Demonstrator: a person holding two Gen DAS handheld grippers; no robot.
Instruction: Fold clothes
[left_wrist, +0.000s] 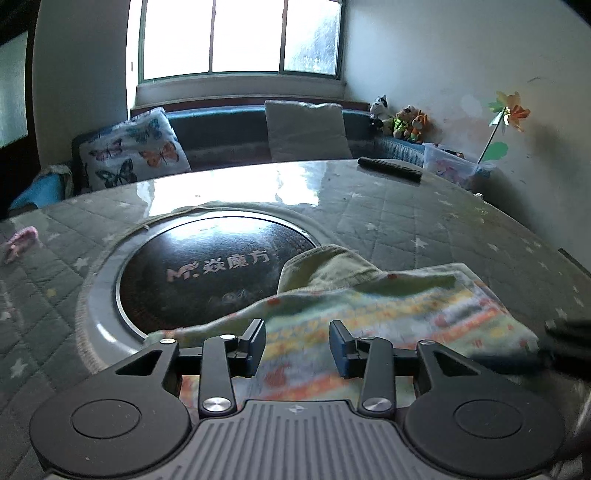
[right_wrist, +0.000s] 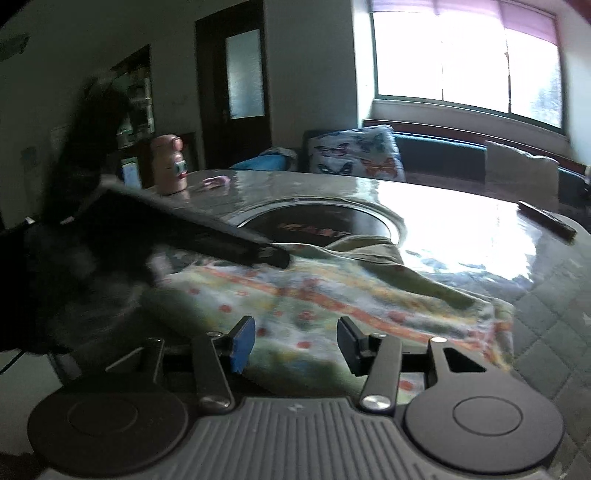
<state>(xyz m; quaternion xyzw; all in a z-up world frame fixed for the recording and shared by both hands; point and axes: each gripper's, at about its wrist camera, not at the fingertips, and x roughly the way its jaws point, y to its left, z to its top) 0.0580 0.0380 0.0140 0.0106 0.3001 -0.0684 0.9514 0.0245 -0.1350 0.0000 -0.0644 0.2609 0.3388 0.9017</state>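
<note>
A small folded garment (left_wrist: 388, 314) with coloured stripes and a pale green lining lies on the round table, partly over the black hob disc (left_wrist: 214, 273). My left gripper (left_wrist: 297, 349) is open just above its near edge, nothing between the fingers. My right gripper (right_wrist: 295, 345) is open over the same garment (right_wrist: 332, 295) from the other side. The left gripper's dark body (right_wrist: 192, 229) shows blurred at the left of the right wrist view, its tip touching the cloth's far edge.
The table wears a grey quilted cover (left_wrist: 424, 221) under glossy film. A black remote (left_wrist: 389, 168) lies at the far edge. A pink bottle (right_wrist: 170, 164) and a small pink item (right_wrist: 216, 181) stand far left. A bench with cushions (left_wrist: 133, 147) lies beyond.
</note>
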